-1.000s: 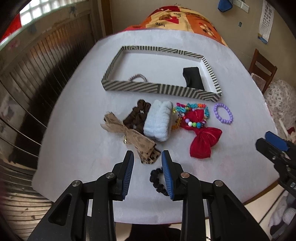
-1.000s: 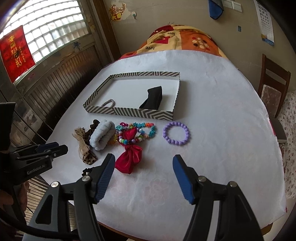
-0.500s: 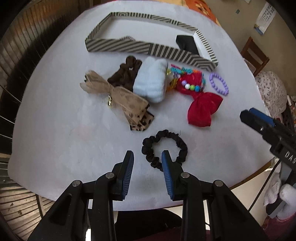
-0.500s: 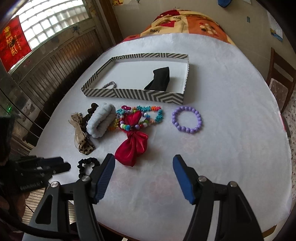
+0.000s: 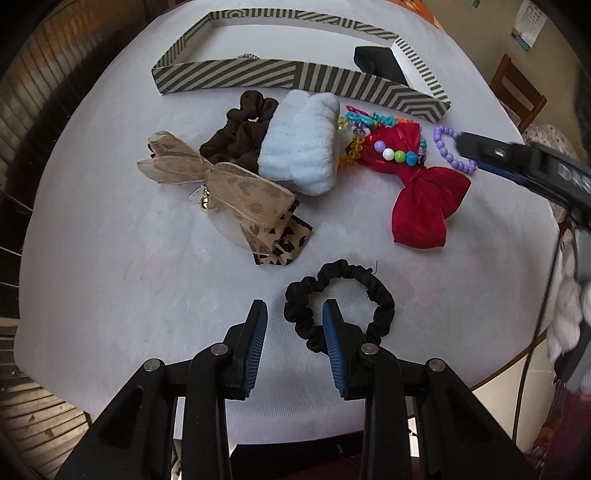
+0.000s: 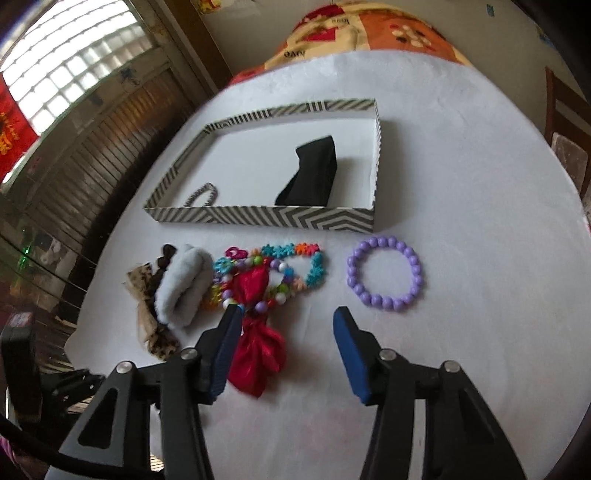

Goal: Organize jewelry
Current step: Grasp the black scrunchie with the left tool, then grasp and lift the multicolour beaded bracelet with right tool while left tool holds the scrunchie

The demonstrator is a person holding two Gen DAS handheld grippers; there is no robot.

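Observation:
A striped tray (image 5: 280, 78) (image 6: 266, 214) holds a black cloth piece (image 6: 310, 177) and a small silver bracelet (image 6: 201, 195). In front lie a tan leopard bow (image 5: 225, 184), brown scrunchie (image 5: 240, 136), pale blue scrunchie (image 5: 303, 147), coloured bead bracelets (image 6: 288, 266), red bow (image 5: 421, 199) (image 6: 255, 332) and purple bead bracelet (image 6: 384, 273). My left gripper (image 5: 295, 314) is open, its jaws straddling the left side of a black scrunchie (image 5: 343, 306). My right gripper (image 6: 284, 321) is open above the red bow's right side.
The white table (image 5: 110, 258) has its front edge close below the left gripper. A wooden chair (image 6: 565, 129) stands at the right. A patterned cover (image 6: 369, 33) lies at the table's far end.
My left gripper has moved down and forward over the black scrunchie, now between its jaws. My right gripper has moved forward and lower toward the red bow and bracelets.

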